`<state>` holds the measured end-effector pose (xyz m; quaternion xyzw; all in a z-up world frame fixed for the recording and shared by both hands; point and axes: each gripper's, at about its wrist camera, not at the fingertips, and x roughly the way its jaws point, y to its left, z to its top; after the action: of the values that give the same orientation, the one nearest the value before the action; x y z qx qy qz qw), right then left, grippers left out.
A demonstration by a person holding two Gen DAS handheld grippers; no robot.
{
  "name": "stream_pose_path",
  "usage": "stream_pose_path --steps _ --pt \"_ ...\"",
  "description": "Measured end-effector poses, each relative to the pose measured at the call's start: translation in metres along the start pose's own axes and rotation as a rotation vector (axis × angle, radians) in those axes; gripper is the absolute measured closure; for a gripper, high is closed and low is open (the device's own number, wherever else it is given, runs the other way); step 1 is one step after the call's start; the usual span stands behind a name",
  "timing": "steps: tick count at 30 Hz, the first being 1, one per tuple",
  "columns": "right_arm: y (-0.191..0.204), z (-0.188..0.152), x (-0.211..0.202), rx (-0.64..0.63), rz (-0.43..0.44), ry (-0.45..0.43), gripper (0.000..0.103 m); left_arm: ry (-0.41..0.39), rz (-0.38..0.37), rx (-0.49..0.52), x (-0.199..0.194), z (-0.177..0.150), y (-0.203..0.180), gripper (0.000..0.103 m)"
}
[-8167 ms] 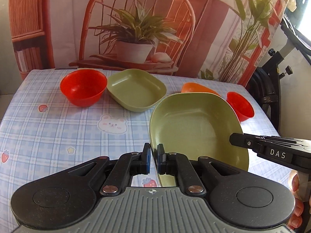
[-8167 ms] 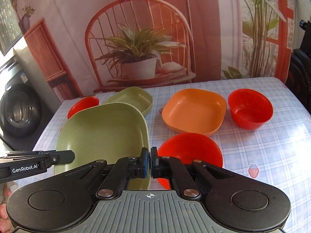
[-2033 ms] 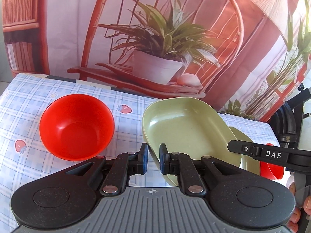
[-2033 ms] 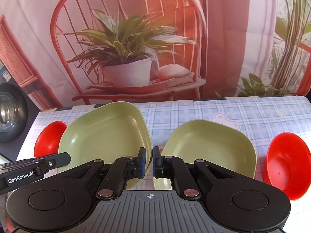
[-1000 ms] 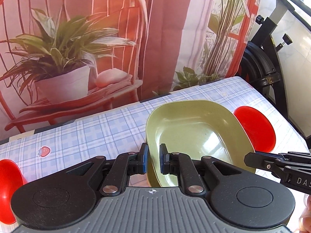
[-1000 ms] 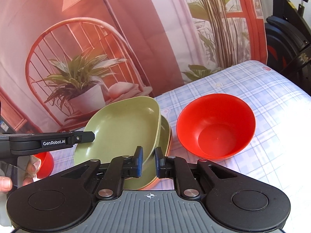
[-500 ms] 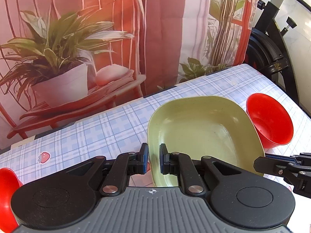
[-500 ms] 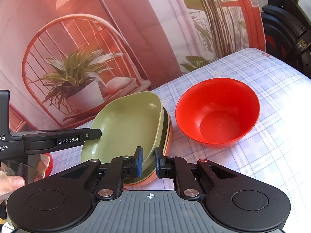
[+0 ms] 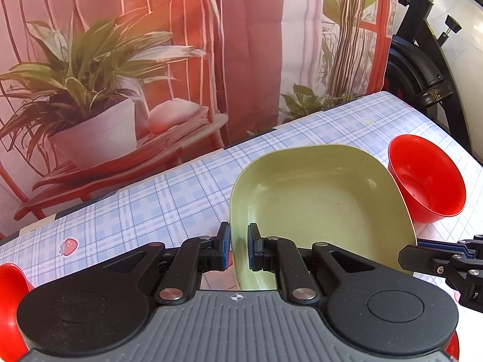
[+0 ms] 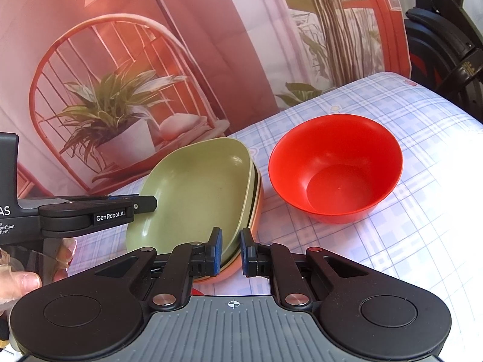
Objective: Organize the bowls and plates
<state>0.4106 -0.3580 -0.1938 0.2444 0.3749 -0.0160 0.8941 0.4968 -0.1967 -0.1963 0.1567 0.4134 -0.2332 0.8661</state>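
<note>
**Green plate on a stack, pinched at two rim points**

Left wrist view: left gripper (image 9: 239, 249) at 6 o'clock, fingers nearly together, pinching the near rim of a squarish green plastic plate (image 9: 320, 208). Round red plastic bowl (image 9: 428, 181) at 3 o'clock, just beside the plate's far-right edge. Second red bowl (image 9: 10, 295), partly cut off, at 9 o'clock. Blue-and-white checked tablecloth (image 9: 145, 211) beneath, printed with a strawberry motif. Tips of the right gripper (image 9: 410, 256) entering at 4 o'clock.

Right wrist view: right gripper (image 10: 229, 252) at 6 o'clock, fingers nearly together on the plate's near rim. Green plate (image 10: 196, 193) uppermost on a stack, tilted, far edge raised; a second green rim and an orange plate (image 10: 241, 259) visible below. Red bowl (image 10: 335, 166) at 2 o'clock, close to the stack, apart from it. Left gripper (image 10: 148, 203) at 9 o'clock, on the plate's left rim. Printed backdrop of a potted plant on an orange chair (image 10: 120, 105) behind.
</note>
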Motion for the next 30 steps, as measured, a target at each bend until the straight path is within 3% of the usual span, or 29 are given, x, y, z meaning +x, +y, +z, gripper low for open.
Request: stream_pose_path --steps 8,14,18,21,25,30 --pt "0.003 -0.001 -0.004 -0.013 -0.020 0.011 0.087 -0.003 0.003 -0.032 -0.009 0.002 0.009 0.089" --pt "0.011 -0.007 -0.019 -0.019 -0.048 -0.009 0.087 -0.046 0.006 -0.077 -0.038 -0.005 0.039 0.086" --pt "0.025 -0.009 -0.030 -0.034 -0.033 -0.027 0.087 -0.075 0.005 -0.143 -0.064 -0.013 0.077 0.086" --pt "0.043 -0.010 -0.035 -0.066 -0.013 -0.039 0.087 -0.093 0.050 -0.154 -0.084 -0.023 0.110 0.086" --pt "0.074 -0.012 -0.034 -0.121 0.060 -0.045 0.087 -0.073 0.069 -0.192 -0.108 -0.041 0.159 0.087" --pt "0.120 -0.017 -0.016 -0.189 0.113 -0.018 0.087 -0.063 0.162 -0.212 -0.131 -0.064 0.216 0.086"
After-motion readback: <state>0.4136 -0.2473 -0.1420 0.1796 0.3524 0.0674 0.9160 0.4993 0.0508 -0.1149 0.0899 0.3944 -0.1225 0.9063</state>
